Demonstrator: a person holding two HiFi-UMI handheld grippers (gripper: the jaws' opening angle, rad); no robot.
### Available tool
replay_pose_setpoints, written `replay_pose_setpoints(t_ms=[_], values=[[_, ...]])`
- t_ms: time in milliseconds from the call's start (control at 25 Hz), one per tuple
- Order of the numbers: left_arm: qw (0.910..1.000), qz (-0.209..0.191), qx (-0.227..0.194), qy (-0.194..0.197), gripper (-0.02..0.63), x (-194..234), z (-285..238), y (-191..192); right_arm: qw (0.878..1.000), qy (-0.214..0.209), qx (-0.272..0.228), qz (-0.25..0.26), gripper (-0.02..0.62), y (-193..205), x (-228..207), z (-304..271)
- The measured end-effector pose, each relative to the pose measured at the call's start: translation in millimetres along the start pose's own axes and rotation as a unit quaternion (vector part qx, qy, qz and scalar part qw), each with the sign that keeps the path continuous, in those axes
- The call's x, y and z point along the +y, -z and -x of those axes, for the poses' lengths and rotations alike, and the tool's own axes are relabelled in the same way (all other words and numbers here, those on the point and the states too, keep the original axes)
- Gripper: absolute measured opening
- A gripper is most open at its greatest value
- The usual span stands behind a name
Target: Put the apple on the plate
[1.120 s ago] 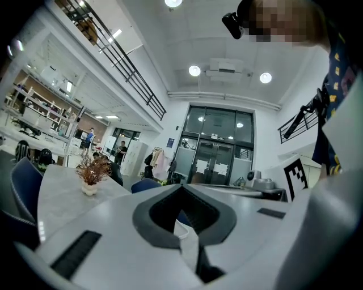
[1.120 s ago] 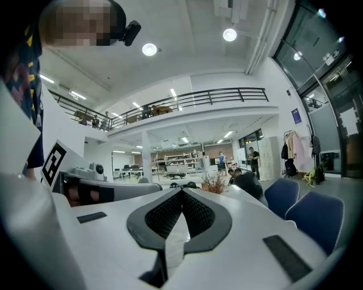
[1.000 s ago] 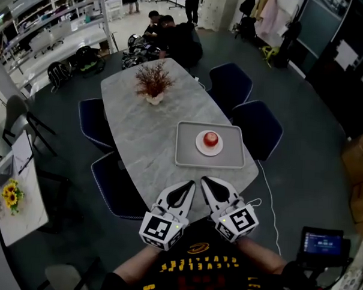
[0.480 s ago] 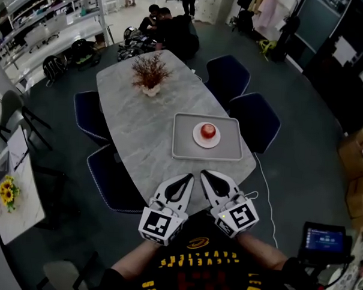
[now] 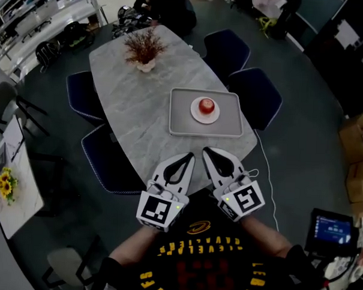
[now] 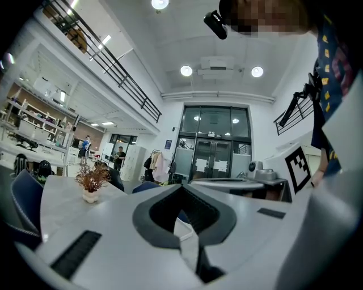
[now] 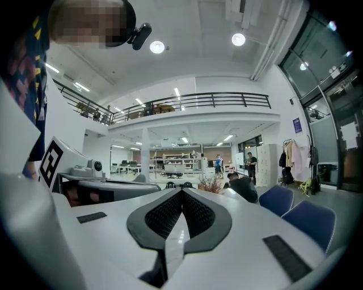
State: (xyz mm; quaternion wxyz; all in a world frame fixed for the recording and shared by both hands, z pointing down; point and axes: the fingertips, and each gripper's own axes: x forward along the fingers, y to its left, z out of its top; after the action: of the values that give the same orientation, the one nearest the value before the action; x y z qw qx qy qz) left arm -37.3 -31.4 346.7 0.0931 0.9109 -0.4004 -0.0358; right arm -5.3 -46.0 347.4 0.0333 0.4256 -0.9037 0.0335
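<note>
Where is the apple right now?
In the head view the apple sits on the white plate in the grey tray, toward the marble table's near right edge.

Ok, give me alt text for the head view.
A red apple sits on a white plate on a grey tray on a marble table. The left gripper and right gripper hover at its near edge, both shut and empty.

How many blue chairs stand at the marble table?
4. Beside the table: far left chair, near left chair, far right chair, near right chair. Another could be hidden past the far end.
</note>
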Motion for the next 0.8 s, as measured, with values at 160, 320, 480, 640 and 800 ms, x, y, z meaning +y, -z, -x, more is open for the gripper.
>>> replay_pose_setpoints(t_ms=[160, 320, 480, 640, 800], values=[[1.0000, 0.004, 0.003, 0.003, 0.002, -1.6, 0.2, 2.1, 1.000, -0.001, 0.005, -0.001, 0.008, 1.7, 2.0, -0.2], [0.9999, 0.008, 0.007, 0.005, 0.002, -2.2, -0.7, 4.7, 1.000, -0.001, 0.009, -0.001, 0.008, 3.7, 1.7, -0.3], [0.9999, 0.012, 0.008, 0.004, 0.002, 0.5, -0.4, 6.5, 1.000, -0.002, 0.011, 0.006, 0.008, 5.7, 1.5, -1.4], [0.9998, 0.014, 0.010, 0.004, 0.002, 1.0, -0.8, 7.8, 1.000, 0.000, 0.017, -0.002, 0.006, 7.3, 0.9, -2.0], [0.9998, 0.018, 0.010, 0.004, 0.002, 3.8, -0.2, 9.1, 1.000, 0.001, 0.023, -0.001, 0.006, 10.4, 0.6, -3.3]])
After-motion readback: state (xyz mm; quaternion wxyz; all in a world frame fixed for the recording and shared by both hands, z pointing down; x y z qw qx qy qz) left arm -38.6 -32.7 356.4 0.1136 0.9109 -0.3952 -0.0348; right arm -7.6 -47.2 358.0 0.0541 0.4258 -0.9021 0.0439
